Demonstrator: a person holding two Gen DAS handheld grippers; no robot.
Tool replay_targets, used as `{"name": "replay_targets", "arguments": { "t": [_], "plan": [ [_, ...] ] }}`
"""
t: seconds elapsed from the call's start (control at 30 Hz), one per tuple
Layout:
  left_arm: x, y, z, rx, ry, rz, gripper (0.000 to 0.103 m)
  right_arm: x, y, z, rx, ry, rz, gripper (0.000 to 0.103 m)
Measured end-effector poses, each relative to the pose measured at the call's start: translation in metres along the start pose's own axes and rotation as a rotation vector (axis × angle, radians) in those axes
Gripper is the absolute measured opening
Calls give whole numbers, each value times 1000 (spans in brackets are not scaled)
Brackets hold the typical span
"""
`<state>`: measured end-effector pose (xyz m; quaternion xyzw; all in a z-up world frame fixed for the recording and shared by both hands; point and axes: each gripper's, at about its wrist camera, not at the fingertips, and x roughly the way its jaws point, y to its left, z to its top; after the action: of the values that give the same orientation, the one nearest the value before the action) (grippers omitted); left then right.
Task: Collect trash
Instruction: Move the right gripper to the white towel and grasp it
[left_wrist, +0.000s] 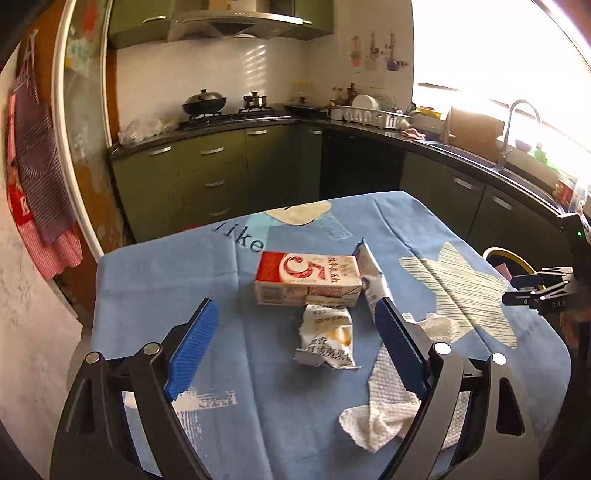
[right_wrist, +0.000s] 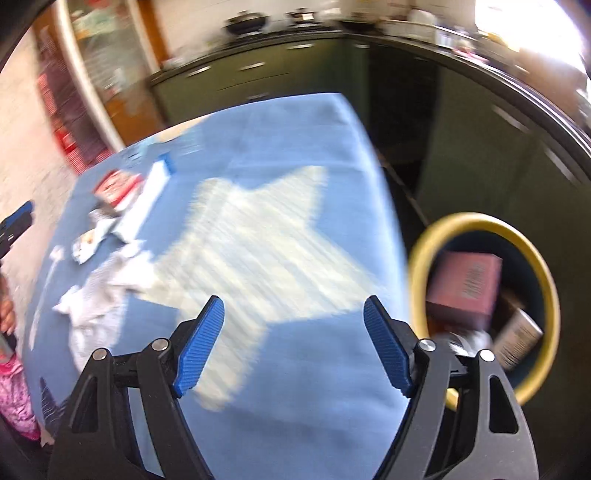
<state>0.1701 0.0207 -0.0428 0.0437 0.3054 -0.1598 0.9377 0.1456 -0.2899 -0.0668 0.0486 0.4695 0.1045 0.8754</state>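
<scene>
Table with blue cloth (left_wrist: 155, 280), trash in a cluster near its centre. Yellow-rimmed bin (right_wrist: 546, 280) off the table's right edge, holding a pink box (right_wrist: 465, 291) and other items, blurred. Crumpled paper towel (left_wrist: 384, 413) lies nearest, right of centre. Red-and-white carton (left_wrist: 308, 277) on its side, farther back; blue-white carton (left_wrist: 369, 275) touching its right end. Crumpled wrapper (left_wrist: 327, 338) just in front. Left gripper (left_wrist: 295, 350) released, jaws wide, straddling the wrapper. Right gripper (right_wrist: 293, 345) released, empty, over the cloth near the bin.
</scene>
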Motion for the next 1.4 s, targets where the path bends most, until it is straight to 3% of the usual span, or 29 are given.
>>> {"name": "replay_targets", "arguments": {
  "t": [0.17, 0.3, 0.67, 0.97, 1.13, 1.17, 1.23, 1.27, 1.4],
  "plan": [
    [4, 11, -13, -20, -3, 50, 86, 20, 79, 9, -198, 29, 140, 74],
    [7, 6, -11, -43, -4, 56, 87, 31, 120, 7, -317, 45, 187, 82],
    [3, 8, -10, -73, -14, 52, 88, 56, 144, 2, -427, 95, 144, 83],
    [5, 2, -12, -57, -9, 57, 88, 58, 153, -4, -461, 80, 118, 82],
    [5, -1, -13, -46, -10, 56, 88, 53, 156, -5, -468, 75, 133, 65],
    [5, -1, -13, -45, -10, 56, 88, 51, 157, -6, -468, 74, 133, 55],
    [4, -2, -13, -44, -11, 54, 88, 49, 158, -5, -465, 73, 132, 24],
    [4, -3, -14, -43, -12, 54, 88, 48, 159, -5, -462, 76, 138, 16],
    [4, -3, -14, -41, -14, 53, 88, 41, 158, -7, -445, 65, 136, 10]
  ]
}}
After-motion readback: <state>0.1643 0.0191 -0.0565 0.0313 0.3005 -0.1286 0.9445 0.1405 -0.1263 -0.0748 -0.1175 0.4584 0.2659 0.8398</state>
